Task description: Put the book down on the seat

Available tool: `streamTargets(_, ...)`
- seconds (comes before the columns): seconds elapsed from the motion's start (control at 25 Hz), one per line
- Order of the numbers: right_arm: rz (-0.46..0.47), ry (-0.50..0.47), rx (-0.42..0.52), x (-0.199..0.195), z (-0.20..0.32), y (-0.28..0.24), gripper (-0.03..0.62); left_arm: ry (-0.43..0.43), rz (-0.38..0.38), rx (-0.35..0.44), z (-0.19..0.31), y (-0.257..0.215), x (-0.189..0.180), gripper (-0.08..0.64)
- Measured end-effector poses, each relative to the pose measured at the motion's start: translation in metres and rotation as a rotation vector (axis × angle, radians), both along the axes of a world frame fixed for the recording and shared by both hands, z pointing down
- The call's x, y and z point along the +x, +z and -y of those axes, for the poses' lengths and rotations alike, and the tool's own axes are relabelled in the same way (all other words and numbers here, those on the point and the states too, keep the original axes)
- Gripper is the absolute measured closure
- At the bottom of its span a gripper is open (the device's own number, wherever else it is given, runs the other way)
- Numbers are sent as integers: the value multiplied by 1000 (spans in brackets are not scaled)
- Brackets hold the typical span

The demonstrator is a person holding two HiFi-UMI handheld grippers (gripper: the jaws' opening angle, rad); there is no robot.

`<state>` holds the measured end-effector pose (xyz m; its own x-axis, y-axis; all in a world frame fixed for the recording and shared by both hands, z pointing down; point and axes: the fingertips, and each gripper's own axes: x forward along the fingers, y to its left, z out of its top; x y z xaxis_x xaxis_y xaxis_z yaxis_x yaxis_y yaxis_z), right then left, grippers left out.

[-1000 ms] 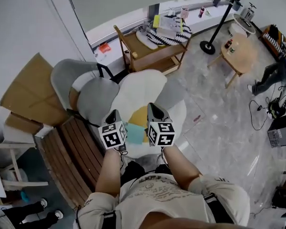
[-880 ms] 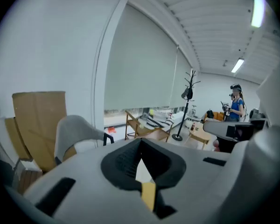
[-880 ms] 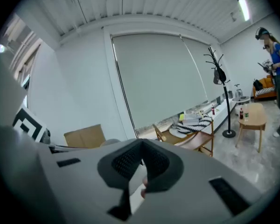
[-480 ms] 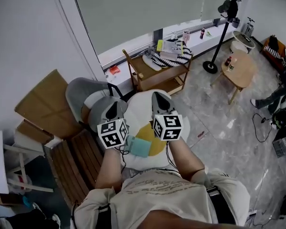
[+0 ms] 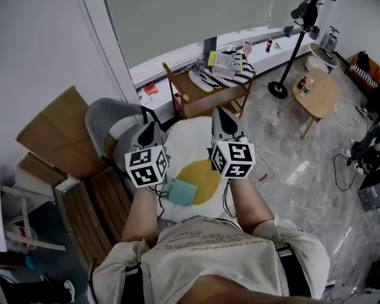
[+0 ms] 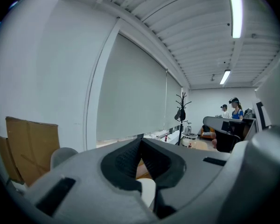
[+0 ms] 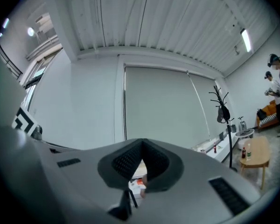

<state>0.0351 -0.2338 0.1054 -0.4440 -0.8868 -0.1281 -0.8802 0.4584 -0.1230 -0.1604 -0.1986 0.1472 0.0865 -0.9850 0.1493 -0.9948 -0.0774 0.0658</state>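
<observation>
So, head view: teal book [image 5: 182, 192] lies flat on the round seat [image 5: 185, 141], partly over its yellow patch [image 5: 206, 177]. L gripper [image 5: 150, 132] and R gripper [image 5: 221, 120] hang above, well apart from it. Put-down looks done; next is just backing off.

L gripper view: fingers [image 6: 126, 160] pressed together, empty.

R gripper view: fingers [image 7: 126, 161] likewise together, empty.

Book absent from both gripper views; cover print unreadable.

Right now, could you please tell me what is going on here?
A person stands over a round seat with a gripper in each hand. The book lies flat on the seat, and neither gripper touches it. The left gripper and the right gripper are both shut and empty, held above the seat and pointing roughly level. The book looks to be already put down.
</observation>
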Motion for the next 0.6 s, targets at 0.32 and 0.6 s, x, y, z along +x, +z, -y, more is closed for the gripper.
streamTargets(0.32,-7,-8,-27,-7,5,11,566,8,-24,-14,7,5,-4,540)
streamTargets(0.6,5,-33,-38,-16,4,13,566,2,-28,-21,3,6,-9,540)
